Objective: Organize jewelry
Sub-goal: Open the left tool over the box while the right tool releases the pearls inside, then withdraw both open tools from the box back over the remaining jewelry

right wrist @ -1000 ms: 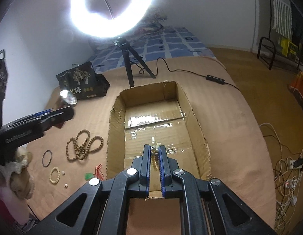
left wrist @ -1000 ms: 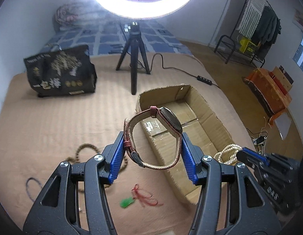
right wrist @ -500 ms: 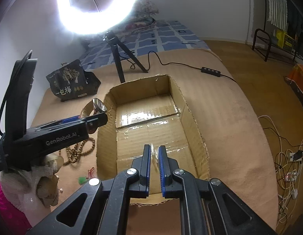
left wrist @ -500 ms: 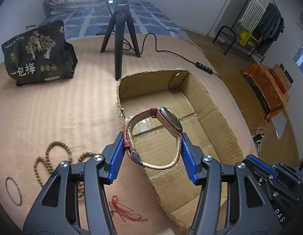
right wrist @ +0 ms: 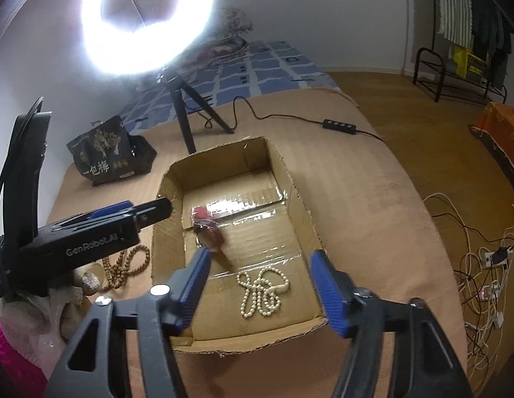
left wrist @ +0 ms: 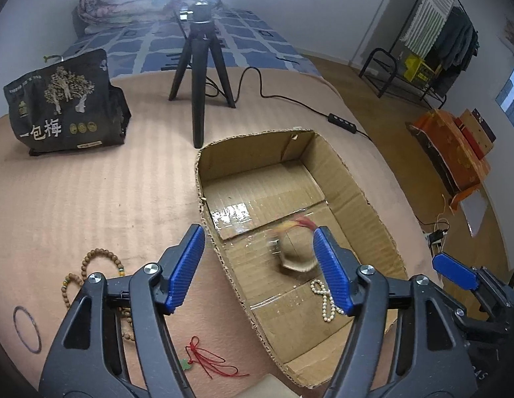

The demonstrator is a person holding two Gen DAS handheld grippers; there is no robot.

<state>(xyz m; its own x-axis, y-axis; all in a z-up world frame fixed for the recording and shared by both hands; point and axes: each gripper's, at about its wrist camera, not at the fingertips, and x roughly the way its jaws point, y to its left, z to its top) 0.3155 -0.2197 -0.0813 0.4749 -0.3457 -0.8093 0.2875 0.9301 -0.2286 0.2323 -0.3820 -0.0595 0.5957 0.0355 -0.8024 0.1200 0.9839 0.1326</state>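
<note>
So two pieces lie in the box — watch, pearl necklace; both grippers open wide and empty — wooden beads, red cord, ring remain outside.

Cardboard box open-topped, far half of its floor bare. Near half taken: pearl necklace near end, watch blurred at left wall. Left of box, bed surface carries wooden beads, red cord, thin ring. Tripod and black bag block the far side. Right of box: open bed.
</note>
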